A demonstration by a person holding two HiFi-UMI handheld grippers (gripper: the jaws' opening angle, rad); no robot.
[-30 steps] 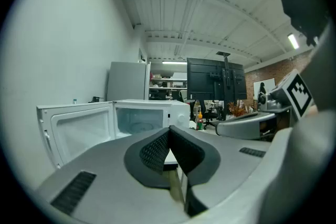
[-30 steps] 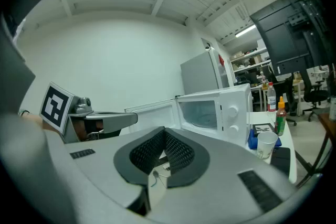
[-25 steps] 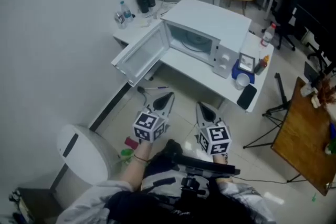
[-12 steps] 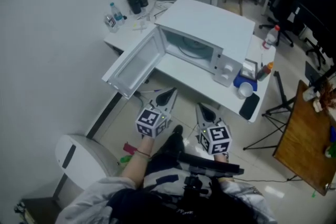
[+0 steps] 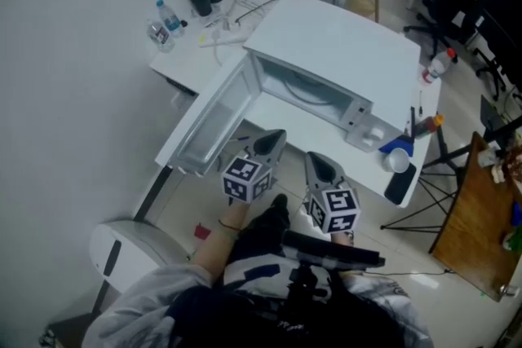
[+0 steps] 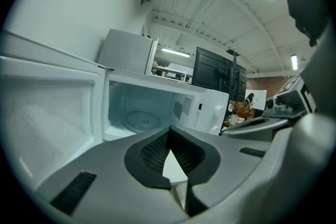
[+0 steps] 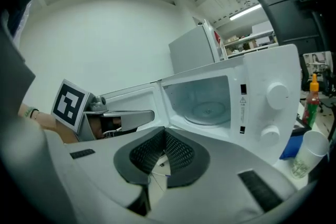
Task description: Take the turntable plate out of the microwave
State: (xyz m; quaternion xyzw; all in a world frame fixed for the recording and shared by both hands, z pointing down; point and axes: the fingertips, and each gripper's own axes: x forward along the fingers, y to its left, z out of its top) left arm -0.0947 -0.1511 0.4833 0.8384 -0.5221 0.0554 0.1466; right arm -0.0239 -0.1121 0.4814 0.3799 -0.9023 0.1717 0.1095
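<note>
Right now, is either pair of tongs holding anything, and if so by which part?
Nothing is held. The left tongs and right tongs are both shut and empty; the plate sits inside the microwave.

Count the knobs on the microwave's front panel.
2. The upper knob and the lower knob sit one above the other on the microwave, right of its open cavity. None looks hidden.
</note>
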